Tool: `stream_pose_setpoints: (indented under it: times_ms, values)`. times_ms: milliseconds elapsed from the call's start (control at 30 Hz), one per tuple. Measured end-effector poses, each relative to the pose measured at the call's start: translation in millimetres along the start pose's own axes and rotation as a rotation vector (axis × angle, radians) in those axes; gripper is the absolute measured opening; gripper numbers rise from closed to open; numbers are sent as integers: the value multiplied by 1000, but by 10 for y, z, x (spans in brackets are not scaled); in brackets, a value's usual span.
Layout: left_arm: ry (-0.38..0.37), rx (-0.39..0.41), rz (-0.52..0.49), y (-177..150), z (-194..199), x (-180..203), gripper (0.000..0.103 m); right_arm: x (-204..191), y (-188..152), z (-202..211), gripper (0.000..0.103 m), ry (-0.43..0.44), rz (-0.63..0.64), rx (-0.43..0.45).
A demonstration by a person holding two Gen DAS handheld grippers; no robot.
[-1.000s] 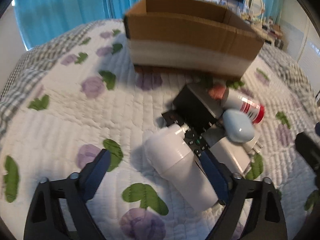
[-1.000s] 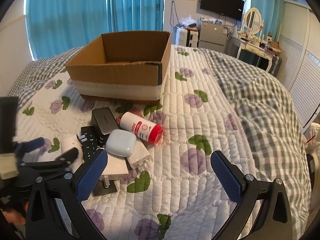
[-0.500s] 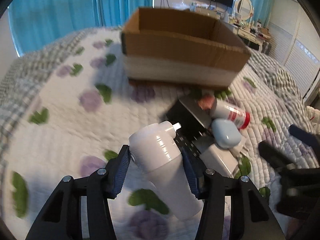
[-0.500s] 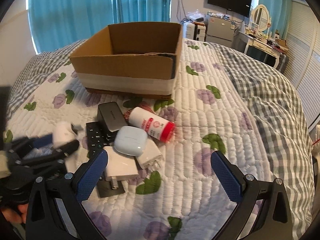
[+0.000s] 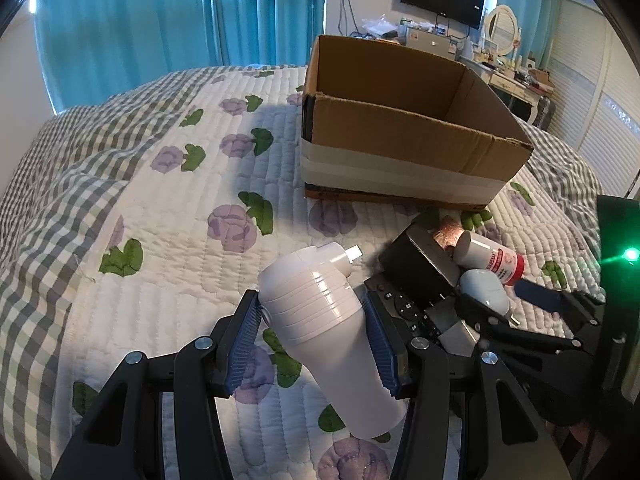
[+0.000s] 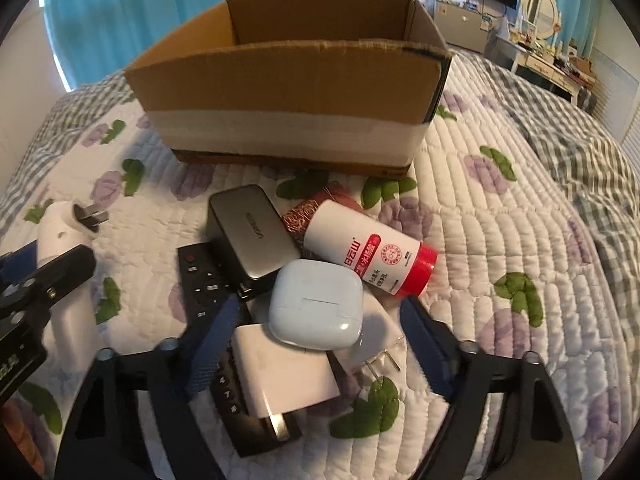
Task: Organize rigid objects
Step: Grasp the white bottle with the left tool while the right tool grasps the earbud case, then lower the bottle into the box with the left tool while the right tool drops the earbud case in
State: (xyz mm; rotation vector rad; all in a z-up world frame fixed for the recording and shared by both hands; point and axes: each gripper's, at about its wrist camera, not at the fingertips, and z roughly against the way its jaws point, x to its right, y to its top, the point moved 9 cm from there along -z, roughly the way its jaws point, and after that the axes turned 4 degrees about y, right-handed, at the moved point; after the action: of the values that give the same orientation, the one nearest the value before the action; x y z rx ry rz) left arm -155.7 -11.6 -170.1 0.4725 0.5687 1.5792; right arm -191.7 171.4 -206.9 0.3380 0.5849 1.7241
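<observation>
My left gripper [image 5: 312, 332] is shut on a white plug-in device [image 5: 320, 320] with metal prongs and holds it above the quilt; it also shows in the right wrist view [image 6: 60, 240]. My right gripper [image 6: 320, 340] is open, its fingers on either side of a pale blue earbud case [image 6: 316, 304]. Around the case lie a white charger [image 6: 280, 376], a black remote [image 6: 200, 280], a dark power bank [image 6: 252, 240] and a red-capped white bottle [image 6: 368, 256]. An open cardboard box [image 6: 288, 80] stands behind the pile, also seen in the left wrist view [image 5: 400, 132].
Everything rests on a bed with a white floral quilt [image 5: 180, 220]. A grey checked blanket [image 6: 580, 140] lies to the right. Blue curtains, a TV and a dresser stand at the back of the room.
My left gripper closed on the white plug-in device and lifted it off the quilt. My right gripper moved forward and down over the pile, around the earbud case.
</observation>
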Motion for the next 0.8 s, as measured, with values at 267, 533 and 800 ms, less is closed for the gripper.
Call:
stream_pose_setpoints:
  times_ms: [267,533,800]
  values:
    - [-14,30,-19,-8,233,96,53,-8,-52,78,51,48,-29,-1]
    - [-46,122,-29,258,856,124,53,-184,158,840,50,50,45,100]
    - [-58,226,-77,950,1365,104,53,-282,722,1664,50,48,136,218]
